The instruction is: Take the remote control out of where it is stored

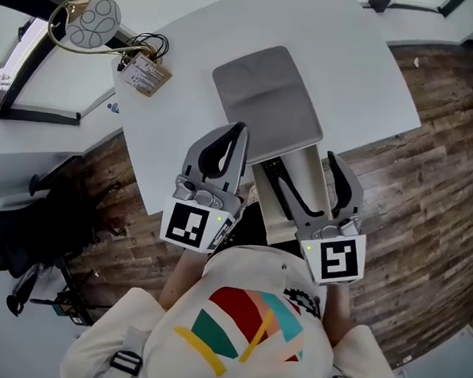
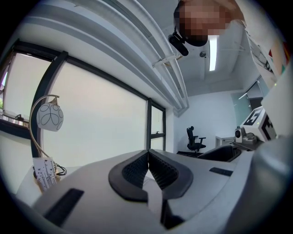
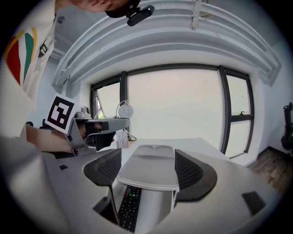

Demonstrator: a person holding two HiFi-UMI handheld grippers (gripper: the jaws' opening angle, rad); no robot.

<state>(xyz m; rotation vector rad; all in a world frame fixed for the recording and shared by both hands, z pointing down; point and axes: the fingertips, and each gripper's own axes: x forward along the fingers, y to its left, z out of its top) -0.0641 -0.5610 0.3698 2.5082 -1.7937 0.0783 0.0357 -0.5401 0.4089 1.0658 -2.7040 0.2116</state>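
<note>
Head view: a grey storage case [image 1: 267, 97] is seen at the centre of the white desk [image 1: 366, 64]. Its tray [image 1: 306, 173] is slid out toward the bottom of the frame, past the desk edge.

The black remote control [image 3: 129, 205] is seen lying flat in that tray, buttons up. Its far end is tucked under the case top, and it is not gripped by anything.

Right gripper [image 3: 148, 153]: the fingers are spread wide, one on each side of the case. The case top is framed between them in the right gripper view. No pad can be seen pressing on it.

Left gripper [image 2: 148, 154]: the fingers are pressed together and nothing is held between them. It is located just left of the case in the head view, over the desk edge.

A lamp [image 1: 93, 22] with a round white shade is seen at upper left, with a paper tag [image 1: 143, 74] and dark cables beside it. Wood-plank floor [image 1: 430, 198] is visible below and right of the desk.
</note>
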